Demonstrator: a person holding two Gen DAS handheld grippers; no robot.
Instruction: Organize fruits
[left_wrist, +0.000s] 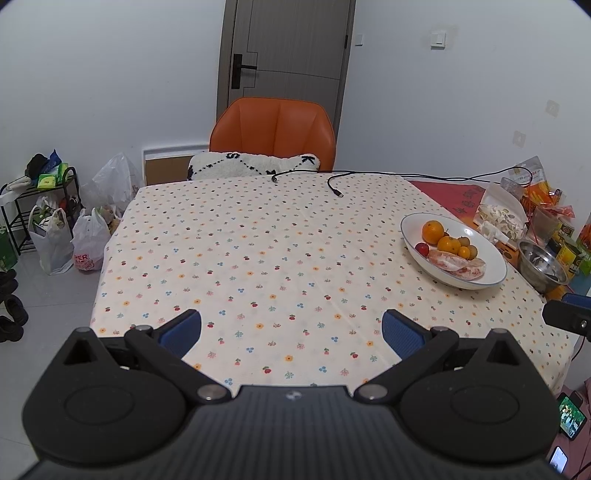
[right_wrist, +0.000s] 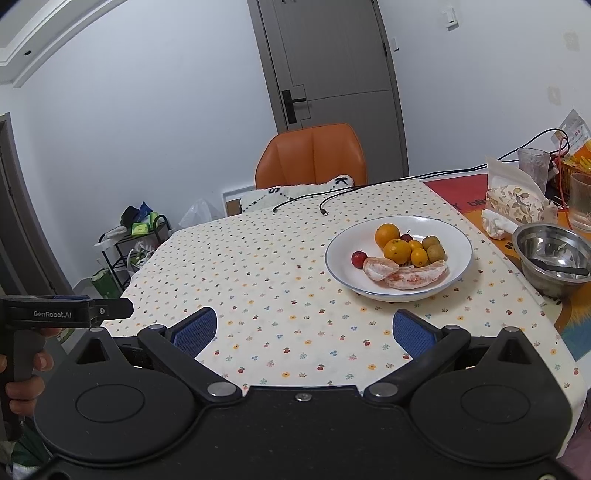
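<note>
A white bowl (right_wrist: 458, 254) with a blue rim stands on the flowered tablecloth at the right. It holds oranges (right_wrist: 386, 235), small red fruits (right_wrist: 358, 259), brownish-green fruits (right_wrist: 436, 253) and peeled pomelo pieces (right_wrist: 415, 277). The same bowl (left_wrist: 484, 254) shows at the right of the left wrist view. My right gripper (right_wrist: 304, 334) hovers open over the near edge of the table, in front of and left of the bowl, with nothing between its blue pads. My left gripper (left_wrist: 291, 332) is open too, over the cloth far left of the bowl.
A steel bowl (right_wrist: 532, 243) with a spoon, glasses (right_wrist: 581, 203), snack bags and packets crowd the right side. Two cable ends (left_wrist: 338, 192) lie on the far part of the cloth. An orange chair (left_wrist: 273, 133) with a cushion stands behind the table. Bags and a rack sit on the floor at left.
</note>
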